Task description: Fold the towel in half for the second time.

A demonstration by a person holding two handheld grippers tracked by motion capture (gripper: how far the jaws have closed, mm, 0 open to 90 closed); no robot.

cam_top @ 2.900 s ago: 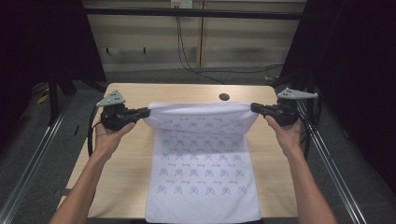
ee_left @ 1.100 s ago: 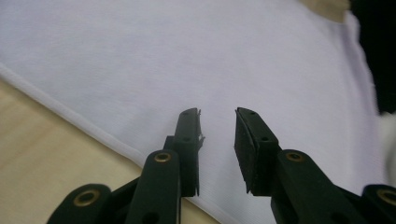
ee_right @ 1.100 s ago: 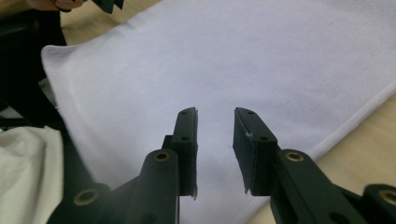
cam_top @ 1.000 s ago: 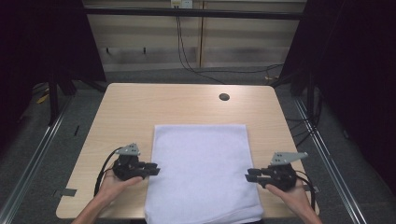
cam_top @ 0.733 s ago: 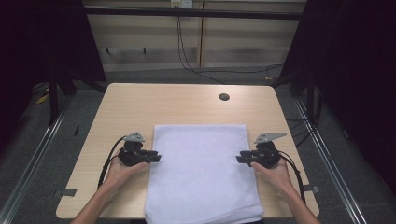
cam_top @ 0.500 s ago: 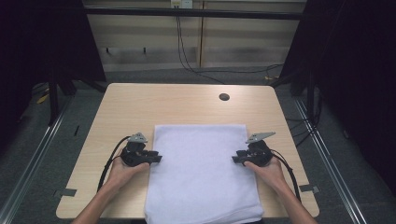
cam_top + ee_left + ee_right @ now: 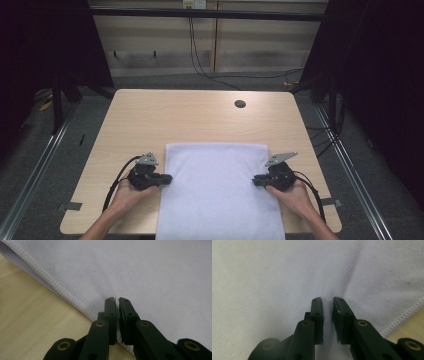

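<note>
High view, left to right. The left gripper (image 7: pixel 167 177) sits at lower left of the frame, its tip at the left hem of a white towel (image 7: pixel 218 190). The towel lies folded and flat on the near half of the desk (image 7: pixel 150 120), its near end reaching the desk's front edge at the bottom of the frame. The right gripper (image 7: pixel 256 181) sits at lower right, its tip on the towel's right hem, roughly level with the left one. A small dark hole (image 7: pixel 240 104) marks the desk at upper right, well apart from the cloth.

Handling, as a judgement: the towel is light, soft and limp, with no stiffness of its own. It will sag and drape wherever it is not supported, and the layers may slide on one another. The stitched hems are the firmest places to take hold, one grip on each side edge so that the cloth lifts evenly.

Left gripper view: the left gripper (image 7: pixel 117 300) has just been closing. Its jaws stand almost together, pinching a small pucker of towel (image 7: pixel 150 272) just inside the stitched hem, with bare desk (image 7: pixel 27 315) at left.

Right gripper view: the right gripper (image 7: pixel 327 300) has also just been closing. Its jaws stand at a narrow gap over a raised fold of towel (image 7: pixel 267 280); whether the pads already press on it cannot be told.
</note>
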